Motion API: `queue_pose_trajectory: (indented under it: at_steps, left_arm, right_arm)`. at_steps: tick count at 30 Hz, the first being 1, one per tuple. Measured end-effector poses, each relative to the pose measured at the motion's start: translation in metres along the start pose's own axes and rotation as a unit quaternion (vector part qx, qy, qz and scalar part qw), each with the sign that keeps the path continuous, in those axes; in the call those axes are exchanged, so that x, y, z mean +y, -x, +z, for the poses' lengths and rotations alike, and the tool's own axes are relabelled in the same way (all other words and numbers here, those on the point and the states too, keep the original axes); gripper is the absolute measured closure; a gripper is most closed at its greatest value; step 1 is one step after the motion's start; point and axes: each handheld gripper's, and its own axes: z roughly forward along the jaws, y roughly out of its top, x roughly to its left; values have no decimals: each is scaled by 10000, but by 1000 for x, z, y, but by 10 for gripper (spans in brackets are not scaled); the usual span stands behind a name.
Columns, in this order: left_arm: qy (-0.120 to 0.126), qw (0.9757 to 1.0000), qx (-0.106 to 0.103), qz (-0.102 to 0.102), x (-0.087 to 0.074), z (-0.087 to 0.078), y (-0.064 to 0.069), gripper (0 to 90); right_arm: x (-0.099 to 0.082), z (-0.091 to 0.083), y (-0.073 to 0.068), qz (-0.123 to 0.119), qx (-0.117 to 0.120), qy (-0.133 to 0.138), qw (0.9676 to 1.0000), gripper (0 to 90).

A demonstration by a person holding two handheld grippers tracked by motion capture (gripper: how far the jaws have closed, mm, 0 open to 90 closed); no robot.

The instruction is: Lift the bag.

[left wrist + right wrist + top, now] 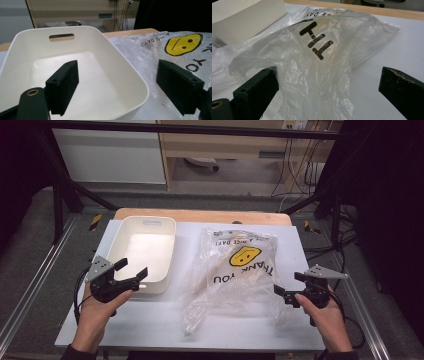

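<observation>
A white plastic bin (156,285) with a handle slot stands empty on the left of the table. A crumpled clear plastic bag (235,270) printed with a yellow face and "THANK YOU" lies to its right, with something pale faintly visible inside. My left gripper (132,268) is open at the bin's near right corner; in the left gripper view one jaw hangs over the bin's (120,57) inside and the other over the bag (155,50). My right gripper (289,283) is open at the bag's right edge. In the right gripper view the bag (317,62) bulges between my right gripper's (327,92) jaws, untouched.
A white sheet (150,320) covers the table, with a strip of bare wood (200,215) at the far edge. Black frame bars, cables and a wooden cabinet stand beyond. The bin's side (242,20) shows at the upper left of the right gripper view.
</observation>
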Motion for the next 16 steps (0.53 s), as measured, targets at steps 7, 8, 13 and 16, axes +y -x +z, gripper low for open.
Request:
queue_pose_trajectory:
  at_steps: [7, 8, 13, 16]
  left_arm:
    - [26, 10000, 71, -57, -6, -10, -4, 162]
    - [37, 9999, 76, -58, -7, -12, -5, 158]
    - [134, 9998, 58, -151, -17, -22, -10, 110]
    - [165, 9996, 53, -234, -23, -25, -12, 82]
  right_arm:
    - [-4, 15, -15, -151, 176, -171, 9996, 39]
    - [-6, 18, -16, -177, 159, -178, 9996, 39]
    - [-17, 25, -19, -239, 132, -168, 9995, 38]
    - [-19, 26, -19, -219, 118, -37, 9997, 36]
